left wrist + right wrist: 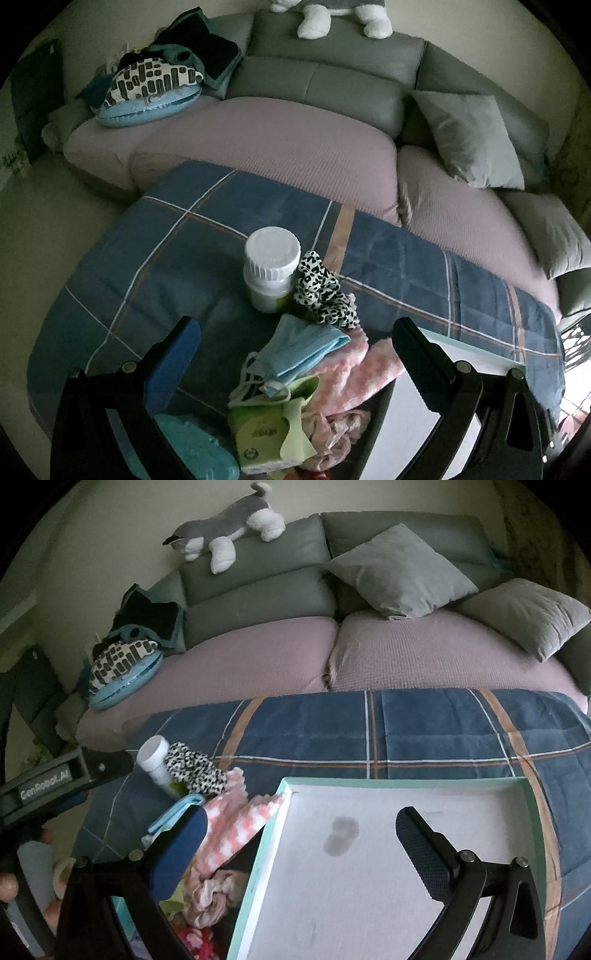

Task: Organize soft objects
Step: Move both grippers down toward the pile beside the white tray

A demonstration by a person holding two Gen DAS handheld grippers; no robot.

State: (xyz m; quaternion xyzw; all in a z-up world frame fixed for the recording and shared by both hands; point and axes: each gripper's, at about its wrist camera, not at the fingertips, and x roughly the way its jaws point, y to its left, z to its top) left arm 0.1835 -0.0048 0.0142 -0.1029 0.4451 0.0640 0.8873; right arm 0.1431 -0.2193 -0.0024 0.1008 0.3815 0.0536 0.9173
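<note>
Left wrist view: crumpled blue face mask (300,349) tops pink-checked cloth (354,376).

A grey sofa (258,590) stands against a pale, plain wall (110,535), its seat cushions covered in mauve ribbed fabric (424,653). Two grey throw pillows (402,572) lean at the right end of the sofa, one against the backrest and one lower near the armrest. A grey and white plush dog (229,528) lies along the top of the backrest. At the left end sits a heap of dark cloth with a black-and-white patterned cushion (151,79) on a light blue one (147,110). In front, a blue plaid quilt (424,723) covers the table. The room is dim; daylight shows at the far right edge (576,387).
</note>
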